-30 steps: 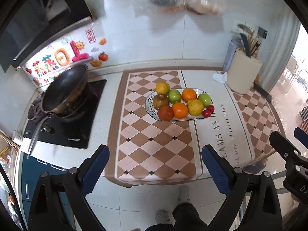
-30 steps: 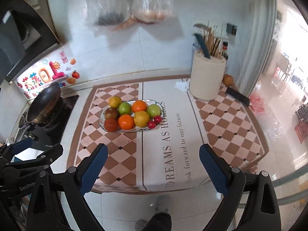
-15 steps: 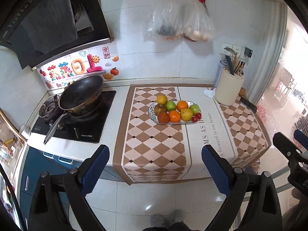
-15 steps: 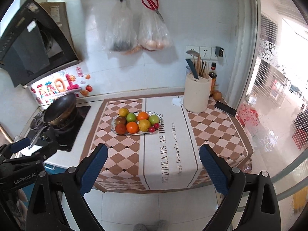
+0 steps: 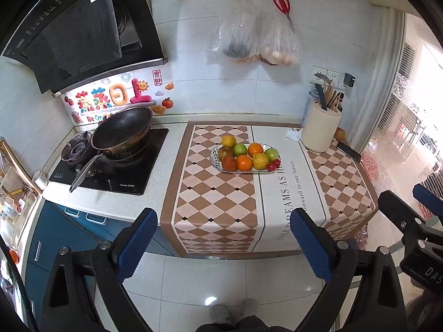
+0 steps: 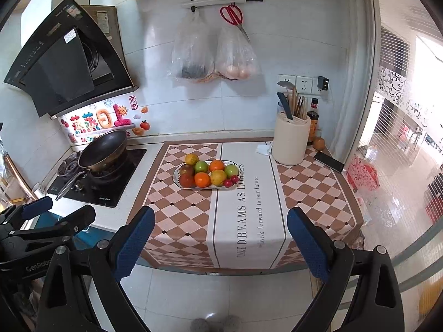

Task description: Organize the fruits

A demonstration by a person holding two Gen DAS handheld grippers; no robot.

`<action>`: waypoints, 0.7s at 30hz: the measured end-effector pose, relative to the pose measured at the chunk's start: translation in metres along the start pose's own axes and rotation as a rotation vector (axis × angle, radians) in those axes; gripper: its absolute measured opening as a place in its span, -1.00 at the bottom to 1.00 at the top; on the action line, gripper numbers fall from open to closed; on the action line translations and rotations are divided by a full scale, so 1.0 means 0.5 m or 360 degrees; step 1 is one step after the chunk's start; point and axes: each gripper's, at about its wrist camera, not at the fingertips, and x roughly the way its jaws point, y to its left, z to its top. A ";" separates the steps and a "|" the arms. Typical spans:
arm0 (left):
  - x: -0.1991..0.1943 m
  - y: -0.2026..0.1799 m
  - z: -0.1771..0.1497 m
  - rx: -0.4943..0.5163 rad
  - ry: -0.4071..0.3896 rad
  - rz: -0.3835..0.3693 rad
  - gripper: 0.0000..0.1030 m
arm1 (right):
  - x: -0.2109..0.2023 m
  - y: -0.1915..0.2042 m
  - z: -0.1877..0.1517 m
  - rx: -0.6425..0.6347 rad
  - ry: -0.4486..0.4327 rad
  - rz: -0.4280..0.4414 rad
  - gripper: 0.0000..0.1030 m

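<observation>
An oval plate [image 5: 214, 157] [image 6: 175, 175] sits on the checkered cloth in the middle of the counter. It holds several fruits: oranges [image 5: 244, 163] [image 6: 202, 179], green apples [image 5: 240, 149] [image 6: 201, 166], a yellow fruit [image 5: 260, 161], dark red fruits [image 5: 229, 163] and small red ones [image 5: 272, 166]. One yellow fruit [image 5: 228, 140] [image 6: 191, 159] lies at the plate's far left edge. My left gripper [image 5: 223, 242] is open and empty, well back from the counter above the floor. My right gripper [image 6: 220, 242] is open and empty, likewise back from the counter.
A wok [image 5: 121, 132] sits on the black hob at the left. A cream utensil holder [image 5: 319, 131] [image 6: 290, 141], a phone [image 5: 349, 151] and a lone orange fruit [image 6: 319, 143] stand at the right. Bags [image 6: 213, 52] and scissors hang on the wall.
Both grippers have pulled back and up from the counter; the plate now looks smaller and farther, and more wall and floor show. The fruits have not moved.
</observation>
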 end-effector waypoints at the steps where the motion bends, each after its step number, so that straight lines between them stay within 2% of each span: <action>1: -0.002 -0.001 -0.003 0.0000 -0.0001 0.0005 0.91 | 0.000 -0.003 -0.001 0.0001 -0.0002 0.0005 0.91; 6: 0.001 -0.002 -0.002 -0.0017 -0.0005 0.0013 0.91 | 0.007 -0.011 0.002 0.0005 0.0006 0.0015 0.91; 11: 0.035 -0.003 0.018 -0.0039 0.0011 0.0031 0.91 | 0.041 -0.014 0.019 0.0002 0.0014 -0.0007 0.91; 21: 0.162 -0.004 0.074 -0.0039 0.0085 0.0098 0.91 | 0.206 -0.029 0.089 0.0032 0.0064 -0.0065 0.92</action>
